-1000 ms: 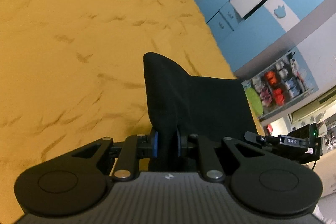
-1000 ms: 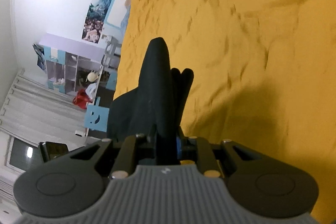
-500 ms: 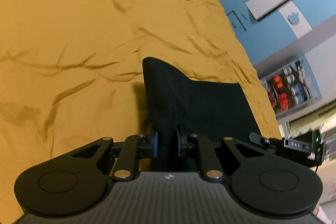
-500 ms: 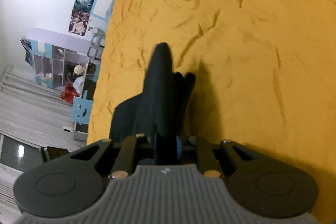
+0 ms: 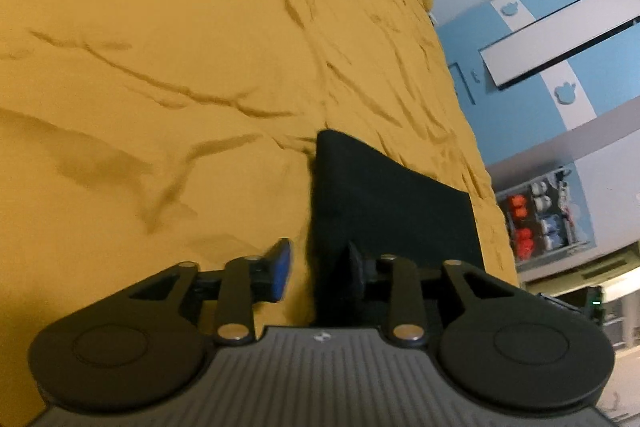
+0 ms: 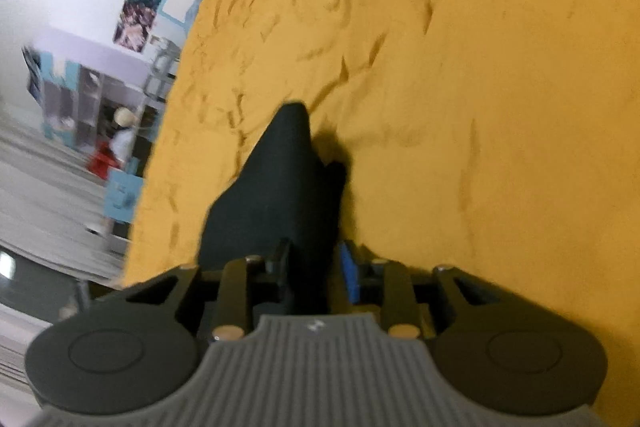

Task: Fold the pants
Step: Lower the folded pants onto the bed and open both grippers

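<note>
The black pants [image 5: 384, 203] lie in a folded bundle on the mustard-yellow bedsheet [image 5: 160, 67]. My left gripper [image 5: 318, 267] is low over the sheet with its jaws apart; the cloth edge sits between them, against the right finger, and the blue pad [image 5: 280, 267] stands clear of it. In the right wrist view the pants [image 6: 280, 199] rise in a dark fold ahead. My right gripper [image 6: 316, 267] has its jaws parted around that fold, the blue pad [image 6: 349, 273] just off the cloth.
The wrinkled yellow sheet spreads wide on all sides. Blue and white cabinets [image 5: 560, 47] and a shelf of small items [image 5: 544, 215] stand beyond the bed's right edge. A poster wall and shelving [image 6: 100, 99] lie off the bed's left side.
Both grippers were shut on the pants and carried them down to the sheet. Both have now opened, the left wider than the right, and the cloth rests on the bed.
</note>
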Demonstrator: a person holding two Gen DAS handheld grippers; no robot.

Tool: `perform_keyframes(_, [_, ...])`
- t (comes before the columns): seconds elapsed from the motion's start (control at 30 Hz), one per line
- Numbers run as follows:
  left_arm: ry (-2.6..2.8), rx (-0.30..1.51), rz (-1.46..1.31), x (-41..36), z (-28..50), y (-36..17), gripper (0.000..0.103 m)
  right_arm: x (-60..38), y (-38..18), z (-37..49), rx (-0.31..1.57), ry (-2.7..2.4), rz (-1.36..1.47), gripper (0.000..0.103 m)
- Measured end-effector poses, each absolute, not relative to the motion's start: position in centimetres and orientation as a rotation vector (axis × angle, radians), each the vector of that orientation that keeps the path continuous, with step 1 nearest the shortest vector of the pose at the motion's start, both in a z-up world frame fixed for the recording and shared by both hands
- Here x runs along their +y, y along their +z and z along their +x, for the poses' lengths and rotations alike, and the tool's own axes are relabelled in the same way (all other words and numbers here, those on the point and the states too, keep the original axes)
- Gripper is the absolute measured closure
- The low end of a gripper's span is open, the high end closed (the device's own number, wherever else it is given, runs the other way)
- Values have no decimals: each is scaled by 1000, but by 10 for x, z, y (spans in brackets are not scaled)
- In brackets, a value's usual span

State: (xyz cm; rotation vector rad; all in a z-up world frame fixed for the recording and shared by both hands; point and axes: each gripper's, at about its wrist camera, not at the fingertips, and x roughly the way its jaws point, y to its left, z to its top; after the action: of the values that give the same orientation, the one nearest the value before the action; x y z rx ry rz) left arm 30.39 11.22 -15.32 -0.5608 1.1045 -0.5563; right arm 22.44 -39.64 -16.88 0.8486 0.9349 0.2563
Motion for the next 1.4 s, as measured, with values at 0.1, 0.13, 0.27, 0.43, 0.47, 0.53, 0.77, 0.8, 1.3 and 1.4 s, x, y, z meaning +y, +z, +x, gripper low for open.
perform_keyframes(0.1, [-530, 1034, -465, 109, 280, -119, 69, -390, -132, 208, 878, 267, 710, 80])
perform_keyframes(0.13, [-535, 1005, -437, 103, 271, -107, 69, -386, -124, 201, 861, 278, 662, 81])
perform_keyframes(0.27, [-529, 944, -302, 66, 227, -79, 69, -333, -91, 175, 771, 283, 311, 81])
perform_keyframes(0.43, [-486, 901, -141, 31, 189, -93, 69, -279, -106, 148, 720, 230, 65, 81])
perform_keyframes(0.47, [-472, 892, -113, 28, 182, -97, 69, -274, -111, 145, 724, 216, 44, 81])
perform_keyframes(0.53, [-440, 861, -58, 24, 168, -104, 69, -268, -123, 137, 728, 186, 3, 81])
perform_keyframes(0.77, [-444, 852, 14, 22, 124, -123, 66, -256, -154, 117, 752, 158, -82, 60])
perform_keyframes(0.8, [-447, 853, 23, 21, 120, -124, 64, -256, -157, 117, 768, 158, -80, 54])
perform_keyframes(1.3, [-298, 555, 53, 30, 88, 3, 20, -268, -37, 94, 531, 118, -97, 21])
perform_keyframes(1.4, [-203, 449, 94, 17, 74, 30, 10, -263, -10, 86, 466, 87, -58, 21])
